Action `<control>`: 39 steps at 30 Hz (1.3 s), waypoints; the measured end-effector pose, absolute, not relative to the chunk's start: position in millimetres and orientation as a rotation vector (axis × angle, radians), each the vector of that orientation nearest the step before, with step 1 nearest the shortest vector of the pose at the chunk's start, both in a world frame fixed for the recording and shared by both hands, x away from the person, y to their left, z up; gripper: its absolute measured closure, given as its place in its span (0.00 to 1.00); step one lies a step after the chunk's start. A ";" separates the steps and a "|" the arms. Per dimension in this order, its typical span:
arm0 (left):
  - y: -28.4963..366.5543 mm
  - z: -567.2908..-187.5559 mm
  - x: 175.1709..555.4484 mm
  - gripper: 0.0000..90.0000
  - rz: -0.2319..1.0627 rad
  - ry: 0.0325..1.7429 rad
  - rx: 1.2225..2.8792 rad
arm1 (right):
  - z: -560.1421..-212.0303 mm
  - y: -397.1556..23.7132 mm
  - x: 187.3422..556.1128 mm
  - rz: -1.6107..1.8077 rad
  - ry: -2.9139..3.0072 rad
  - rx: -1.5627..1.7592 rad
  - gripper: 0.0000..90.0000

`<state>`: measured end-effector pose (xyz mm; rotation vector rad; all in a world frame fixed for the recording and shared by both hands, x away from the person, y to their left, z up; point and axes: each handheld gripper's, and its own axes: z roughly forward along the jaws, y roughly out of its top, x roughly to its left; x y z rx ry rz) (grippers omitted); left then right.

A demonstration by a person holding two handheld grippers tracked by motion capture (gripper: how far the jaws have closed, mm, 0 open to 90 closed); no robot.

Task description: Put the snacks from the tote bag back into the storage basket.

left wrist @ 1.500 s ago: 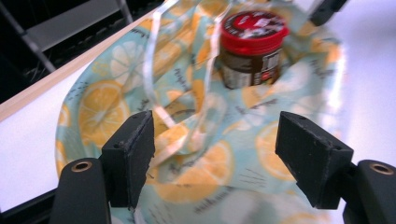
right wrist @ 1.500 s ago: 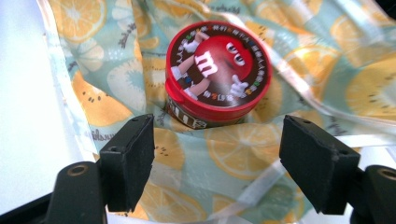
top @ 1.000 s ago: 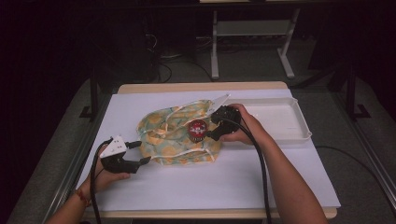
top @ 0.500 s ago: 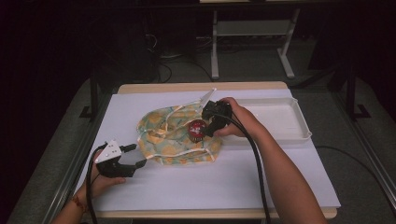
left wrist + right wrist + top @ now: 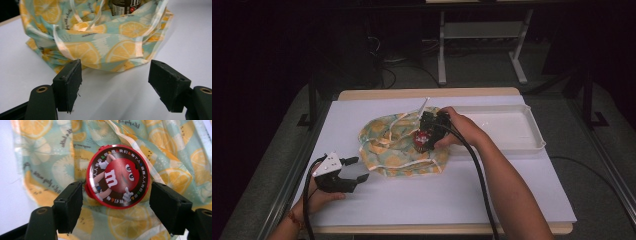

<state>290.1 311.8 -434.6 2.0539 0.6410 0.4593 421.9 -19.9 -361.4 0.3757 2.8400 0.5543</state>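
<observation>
1. my right gripper (image 5: 426,134) has just opened its jaws around the round red candy tub (image 5: 117,176), not squeezing it.
2. the tub sits on the lemon-print cloth bag (image 5: 397,145).
3. my left gripper (image 5: 354,170) is open, near the bag's edge.

The near half of the white table (image 5: 452,200) lies bare between the two forearms. The lemon-print bag (image 5: 387,150) heaps mid-table, a red-lidded candy jar (image 5: 117,176) standing in it. The white tray (image 5: 532,135) blocks the far right. Bare table lies left of the bag.
</observation>
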 end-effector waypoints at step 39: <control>305.9 -440.9 290.1 0.29 0.408 0.606 2.078 | -365.0 0.6 429.7 0.561 2.862 0.465 0.29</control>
